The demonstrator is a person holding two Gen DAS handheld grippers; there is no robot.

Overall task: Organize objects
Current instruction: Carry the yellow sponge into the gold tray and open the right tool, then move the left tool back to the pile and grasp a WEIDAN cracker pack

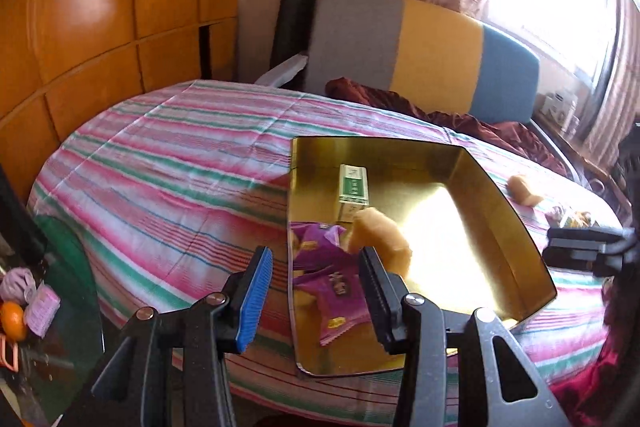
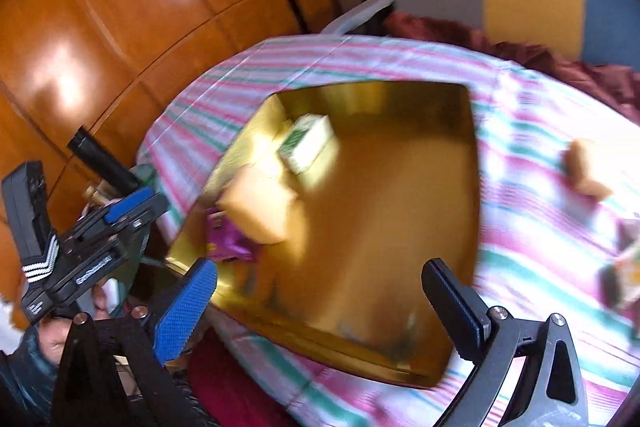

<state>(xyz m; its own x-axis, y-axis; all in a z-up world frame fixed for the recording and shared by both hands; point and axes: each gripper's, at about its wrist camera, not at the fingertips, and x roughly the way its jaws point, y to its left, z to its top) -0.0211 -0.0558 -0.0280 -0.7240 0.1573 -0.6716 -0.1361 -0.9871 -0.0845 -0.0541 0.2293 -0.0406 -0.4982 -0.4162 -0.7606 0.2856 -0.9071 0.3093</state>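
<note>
A shiny gold tin tray (image 1: 496,195) (image 2: 460,115) lies on the striped bed. In it are a green-and-white box (image 1: 353,187) (image 2: 308,143), a purple snack packet (image 1: 336,283) (image 2: 228,239) and a tan sponge-like block (image 1: 380,239) (image 2: 260,207). A second tan block (image 1: 524,189) (image 2: 588,167) lies on the bedspread right of the tray. My left gripper (image 1: 316,291) is open and empty over the tray's left rim, the block just beyond its right finger. My right gripper (image 2: 320,307) is open and empty above the tray's near edge. The right wrist view is blurred.
The striped bedspread (image 1: 180,167) covers the bed. A padded headboard (image 1: 440,47) and dark red cloth (image 1: 400,99) are at the back, wooden wardrobe (image 1: 100,7) at left. A glass side table (image 1: 68,291) with an orange and small items stands at lower left. Small items (image 1: 572,217) lie at far right.
</note>
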